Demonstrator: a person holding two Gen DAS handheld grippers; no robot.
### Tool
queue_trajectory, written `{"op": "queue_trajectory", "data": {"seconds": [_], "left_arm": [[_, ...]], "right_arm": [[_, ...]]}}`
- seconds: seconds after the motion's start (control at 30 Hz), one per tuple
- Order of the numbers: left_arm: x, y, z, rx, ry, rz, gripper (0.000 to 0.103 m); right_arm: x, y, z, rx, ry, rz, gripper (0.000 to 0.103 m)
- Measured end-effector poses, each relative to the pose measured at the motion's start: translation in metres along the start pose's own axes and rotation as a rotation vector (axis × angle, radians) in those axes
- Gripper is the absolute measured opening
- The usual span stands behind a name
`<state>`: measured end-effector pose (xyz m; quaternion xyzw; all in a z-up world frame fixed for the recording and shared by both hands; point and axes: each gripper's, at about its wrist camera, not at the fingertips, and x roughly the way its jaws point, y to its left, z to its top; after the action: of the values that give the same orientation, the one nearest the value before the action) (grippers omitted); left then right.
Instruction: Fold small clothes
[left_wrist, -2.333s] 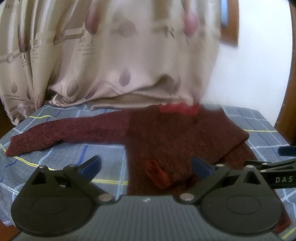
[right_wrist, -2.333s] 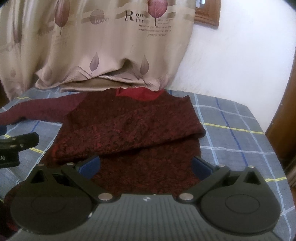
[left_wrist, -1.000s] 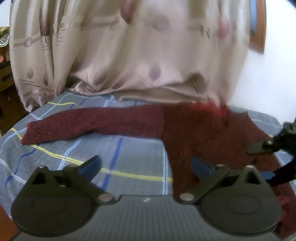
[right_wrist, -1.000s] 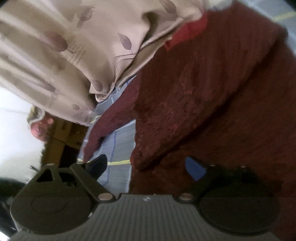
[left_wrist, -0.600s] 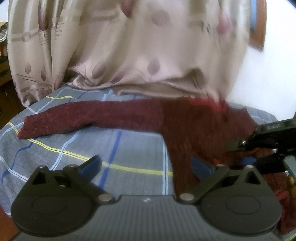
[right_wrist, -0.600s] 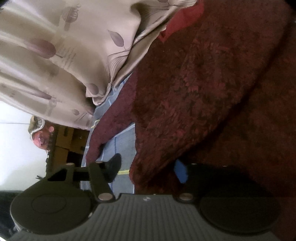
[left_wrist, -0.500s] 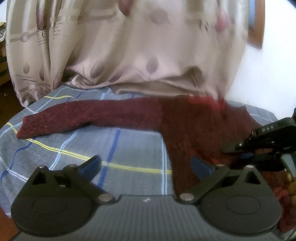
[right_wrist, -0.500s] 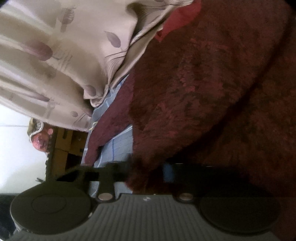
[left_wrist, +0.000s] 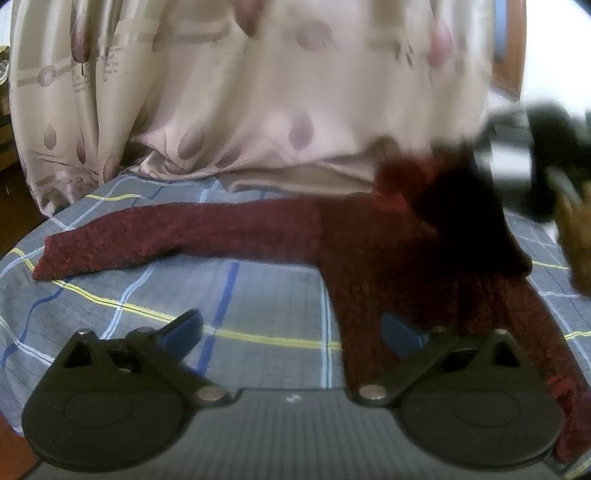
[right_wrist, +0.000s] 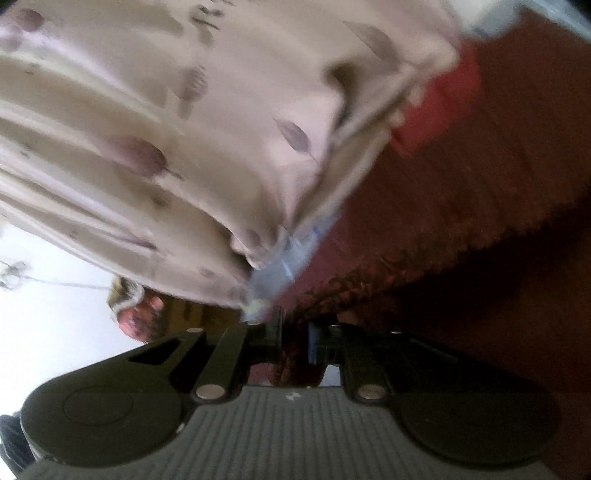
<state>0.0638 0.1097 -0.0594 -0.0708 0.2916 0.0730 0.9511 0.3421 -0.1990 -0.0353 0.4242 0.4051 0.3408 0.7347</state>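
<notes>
A dark red knitted sweater (left_wrist: 388, 258) lies on the blue plaid cloth (left_wrist: 240, 295), its left sleeve (left_wrist: 166, 236) stretched out flat to the left. My left gripper (left_wrist: 291, 325) hovers open low over the cloth, its right finger above the sweater's lower body, holding nothing. My right gripper (right_wrist: 295, 339) is shut on a fold of the sweater's knit (right_wrist: 295, 358). In the left wrist view that fold (left_wrist: 465, 214) hangs lifted and blurred at the upper right, near the red collar (left_wrist: 391, 192). The red collar (right_wrist: 436, 110) also shows in the right wrist view.
A beige leaf-print curtain (left_wrist: 258, 92) hangs behind the table and rests on its far edge. The cloth's left edge (left_wrist: 14, 258) drops off to a dark floor. A white wall and wooden frame (left_wrist: 513, 44) stand at the right. A person's hand (left_wrist: 576, 236) is at the far right.
My right gripper closed on the sweater's folded right part and lifted it up and across toward the collar. The left gripper stayed where it was, open.
</notes>
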Motion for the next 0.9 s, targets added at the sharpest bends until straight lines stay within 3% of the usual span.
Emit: {"op": "queue_trajectory", "data": {"seconds": [0.17,0.3,0.53,0.73,0.9], "left_arm": [[-0.001,0.006,0.001,-0.015,-0.001,-0.001,0.103],[0.006,0.011,-0.002,-0.033,0.026,-0.006,0.103],[0.012,0.023,-0.008,-0.049,0.055,0.008,0.103],[0.019,0.034,-0.008,-0.074,0.074,0.022,0.103],[0.019,0.037,-0.006,-0.087,0.065,0.02,0.103]], "right_arm": [[0.021,0.027,0.04,-0.019,-0.133,0.122,0.018],[0.053,0.018,0.049,-0.023,-0.203,0.167,0.018],[0.138,-0.056,0.023,0.072,-0.092,-0.022,0.018],[0.159,-0.079,0.01,0.146,-0.046,-0.043,0.018],[0.148,-0.057,0.023,0.11,-0.144,0.021,0.018]]}}
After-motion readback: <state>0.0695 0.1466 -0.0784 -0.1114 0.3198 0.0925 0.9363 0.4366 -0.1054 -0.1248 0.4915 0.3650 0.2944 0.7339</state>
